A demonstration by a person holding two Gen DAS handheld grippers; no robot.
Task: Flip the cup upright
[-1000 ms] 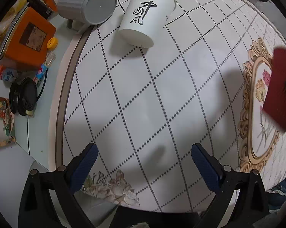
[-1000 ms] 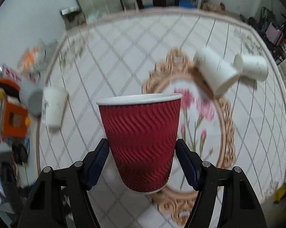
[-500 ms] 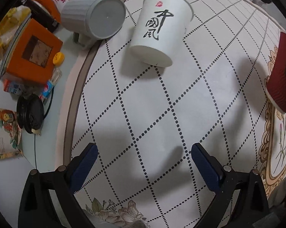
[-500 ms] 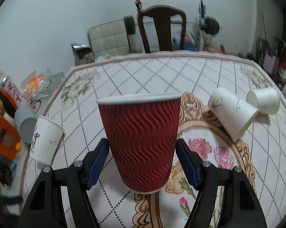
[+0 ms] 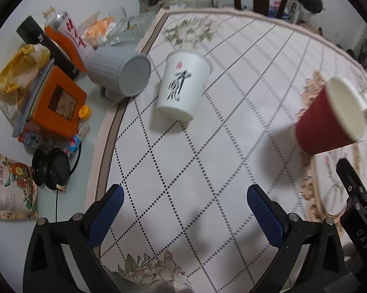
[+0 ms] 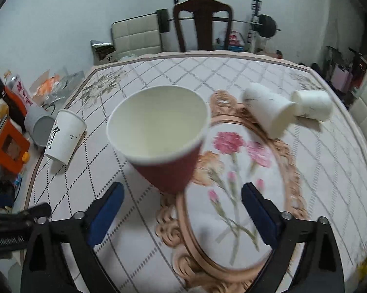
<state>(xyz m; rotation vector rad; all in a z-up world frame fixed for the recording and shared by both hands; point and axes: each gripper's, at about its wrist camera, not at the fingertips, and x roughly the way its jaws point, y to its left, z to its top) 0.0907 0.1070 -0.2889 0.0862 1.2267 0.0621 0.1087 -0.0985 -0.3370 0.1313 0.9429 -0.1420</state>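
A red ribbed paper cup (image 6: 170,168) stands mouth up on the tablecloth, just ahead of my right gripper (image 6: 182,197), which is open and empty with its pads apart from the cup. The cup also shows in the left wrist view (image 5: 329,119). A white paper cup with black calligraphy (image 5: 182,88) lies on its side near the table's left edge, ahead of my left gripper (image 5: 183,210), which is open and empty. Two more white cups (image 6: 268,108) (image 6: 312,102) lie on their sides at the far right.
A grey ribbed mug (image 5: 118,73) lies on its side by the table's left edge. An orange box (image 5: 55,102), bottles, bags and a black cable reel (image 5: 50,168) crowd the side surface. A dark wooden chair (image 6: 203,24) stands beyond the table.
My right gripper has opened and let go of the red cup, which now stands on the table; the gripper has drawn back and up. My left gripper has tilted up toward the calligraphy cup.
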